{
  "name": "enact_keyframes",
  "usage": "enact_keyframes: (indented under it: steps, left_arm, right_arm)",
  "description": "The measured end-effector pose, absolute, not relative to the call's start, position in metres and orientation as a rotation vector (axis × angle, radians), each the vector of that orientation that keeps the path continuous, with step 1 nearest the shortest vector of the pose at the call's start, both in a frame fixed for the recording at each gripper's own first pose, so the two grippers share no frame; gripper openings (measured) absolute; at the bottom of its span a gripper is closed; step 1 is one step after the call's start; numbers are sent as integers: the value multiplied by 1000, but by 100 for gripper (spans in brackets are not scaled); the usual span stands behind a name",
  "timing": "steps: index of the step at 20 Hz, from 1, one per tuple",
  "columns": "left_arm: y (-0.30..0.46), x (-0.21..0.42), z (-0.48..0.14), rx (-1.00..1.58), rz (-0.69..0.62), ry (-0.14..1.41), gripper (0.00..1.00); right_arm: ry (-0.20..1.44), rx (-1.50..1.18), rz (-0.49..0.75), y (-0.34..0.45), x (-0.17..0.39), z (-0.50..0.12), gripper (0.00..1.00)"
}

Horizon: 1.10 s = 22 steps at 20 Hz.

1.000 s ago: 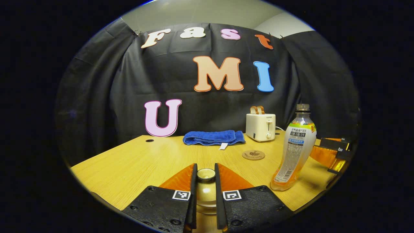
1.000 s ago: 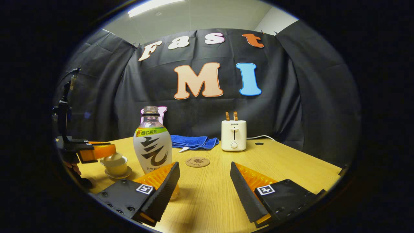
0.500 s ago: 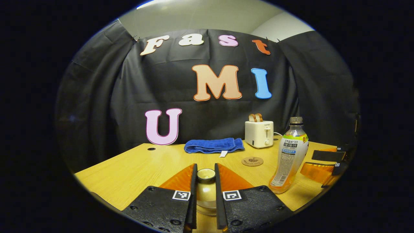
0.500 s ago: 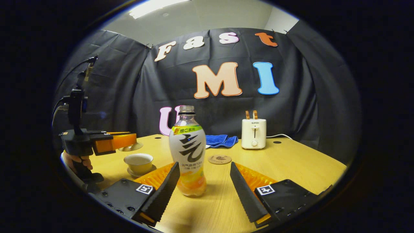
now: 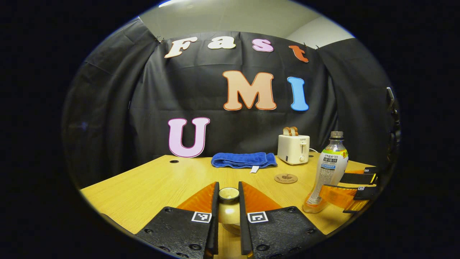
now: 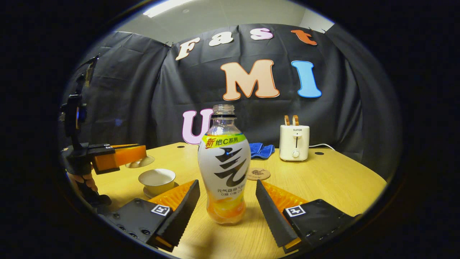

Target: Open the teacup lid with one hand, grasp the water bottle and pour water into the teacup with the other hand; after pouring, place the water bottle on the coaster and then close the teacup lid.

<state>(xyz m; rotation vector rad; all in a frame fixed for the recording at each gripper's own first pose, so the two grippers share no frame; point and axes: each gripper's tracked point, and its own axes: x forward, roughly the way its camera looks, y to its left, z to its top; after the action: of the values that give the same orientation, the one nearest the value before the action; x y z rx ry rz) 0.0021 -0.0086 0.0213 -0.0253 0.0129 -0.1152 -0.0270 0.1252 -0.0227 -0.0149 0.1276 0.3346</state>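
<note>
The teacup lid (image 5: 229, 212) hangs above the table by its knob, with my left gripper (image 5: 228, 185) shut on it. In the right gripper view, that left gripper (image 6: 138, 155) holds the lid (image 6: 143, 162) up behind and to the left of the uncovered teacup (image 6: 157, 177), which sits on its saucer. The uncapped water bottle (image 6: 224, 169) holds orange liquid at the bottom and stands upright on the table. My right gripper (image 6: 227, 185) is open, with one finger on each side of the bottle's lower half and a gap on both sides. The round coaster (image 6: 258, 174) lies behind the bottle.
A white toaster (image 6: 294, 142) with bread and a folded blue towel (image 5: 243, 159) stand at the back of the wooden table (image 6: 323, 180). A hand (image 6: 83, 180) grips the left gripper's handle. In the left gripper view, the bottle (image 5: 330, 165) and right gripper (image 5: 336, 184) are at the right.
My left gripper lifted the lid off the teacup and carried it aside. My right gripper swung toward the bottle, which now stands between its open fingers.
</note>
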Motion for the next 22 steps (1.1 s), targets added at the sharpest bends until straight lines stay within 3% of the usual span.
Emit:
enact_keyframes:
  steps: [2, 4, 7, 16, 22]
  left_arm:
    - [-2, 1, 20, -29, -103, 15, 22]
    - [5, 1, 17, -28, -92, 19, 21]
    - [14, 0, 14, -36, -81, 33, 22]
    - [49, -5, 2, -29, -18, 58, 22]
    - [79, -11, -6, -14, 28, 75, 22]
  right_arm:
    - [143, -17, 335, 127, -25, -25, 96]
    - [146, -24, 340, 132, -20, -26, 70]
    - [138, -85, 347, 134, -17, -26, 73]
    - [-25, -629, 260, 126, -1, -11, 71]
    - [-83, -894, 265, 124, 3, -4, 72]
